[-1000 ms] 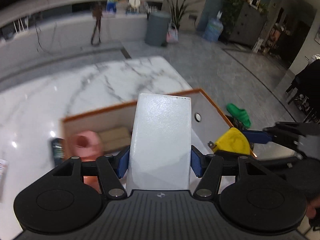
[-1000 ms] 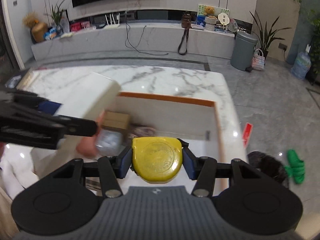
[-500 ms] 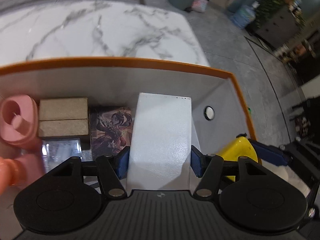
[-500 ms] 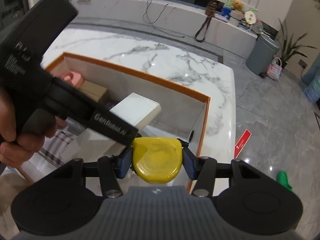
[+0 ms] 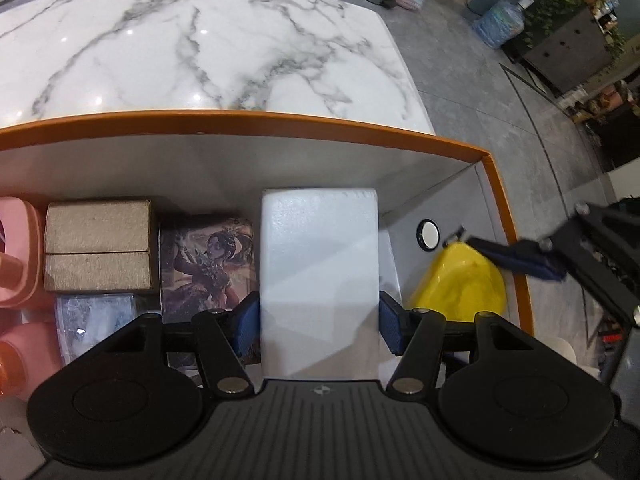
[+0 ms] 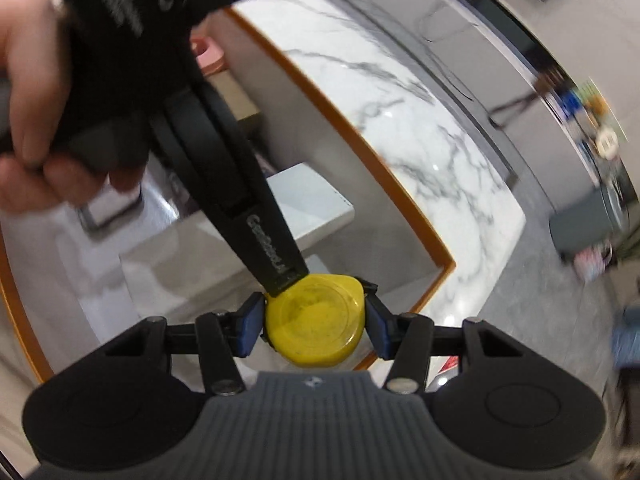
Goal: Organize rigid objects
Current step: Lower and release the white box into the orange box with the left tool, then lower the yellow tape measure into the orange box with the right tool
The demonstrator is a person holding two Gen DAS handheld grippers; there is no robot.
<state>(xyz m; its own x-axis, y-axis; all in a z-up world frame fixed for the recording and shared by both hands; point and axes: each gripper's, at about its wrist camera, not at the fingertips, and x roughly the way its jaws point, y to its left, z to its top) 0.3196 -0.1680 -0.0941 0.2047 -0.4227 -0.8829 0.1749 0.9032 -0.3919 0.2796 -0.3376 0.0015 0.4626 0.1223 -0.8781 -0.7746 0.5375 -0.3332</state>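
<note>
Nearest the left camera, the left gripper (image 5: pixel 319 322) has its blue pads clamped on a white box (image 5: pixel 319 264), which stands inside the orange-rimmed bin (image 5: pixel 280 118), its far end close to the far wall. Just left of it lie a picture card box (image 5: pixel 208 264), a clear packet (image 5: pixel 94 318), 2 stacked brown boxes (image 5: pixel 98 246) and pink items (image 5: pixel 18 256) at the left edge. To the right, the right gripper (image 6: pixel 314 326) is clamped on a yellow lidded container (image 6: pixel 316 320), held low at the bin's right end beside a small round hole (image 5: pixel 428 234) in the right wall.

Judging by this, the sorting is well along: several things are packed in a row, and 2 more are inside but not yet let go. The white box looks smooth, plain and hard-edged; the yellow lid is glossy, slightly smudged.
</note>
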